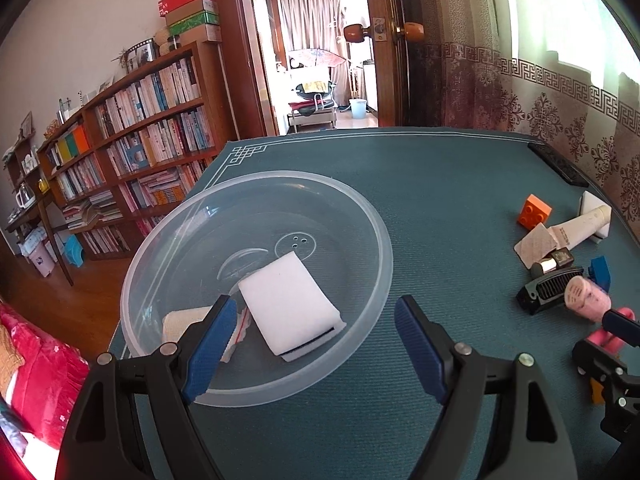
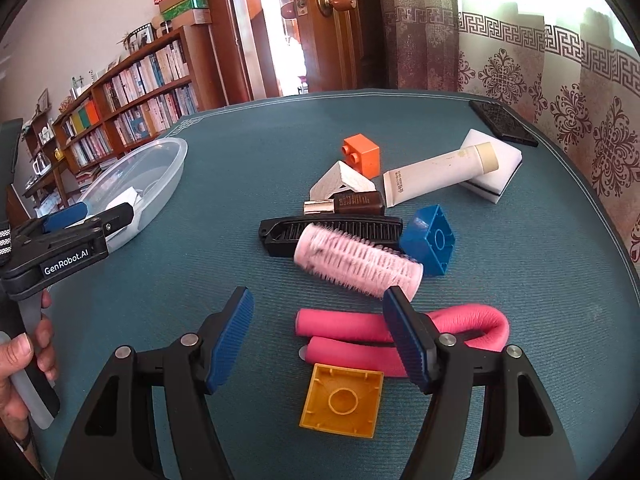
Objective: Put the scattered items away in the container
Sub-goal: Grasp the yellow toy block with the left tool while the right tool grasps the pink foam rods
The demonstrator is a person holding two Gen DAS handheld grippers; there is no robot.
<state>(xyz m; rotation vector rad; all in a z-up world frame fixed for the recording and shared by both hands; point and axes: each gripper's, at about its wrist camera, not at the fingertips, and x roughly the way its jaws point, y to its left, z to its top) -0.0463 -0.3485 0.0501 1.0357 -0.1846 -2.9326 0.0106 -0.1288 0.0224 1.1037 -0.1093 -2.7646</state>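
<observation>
both tools are spread and empty: left tool over the clear bowl, right tool above the pink foam roller.

The right gripper hangs with its blue-padded jaws spread wide over a teal table mat, framing a bent pink foam roller and an upturned yellow block just below it. Beyond lie a pink bristled hair roller resting against a black comb, a blue block, a small brown bottle, an orange block and a white tube across a white sponge. At far left the left gripper, held in a hand, reaches the clear plastic bowl.
</observation>
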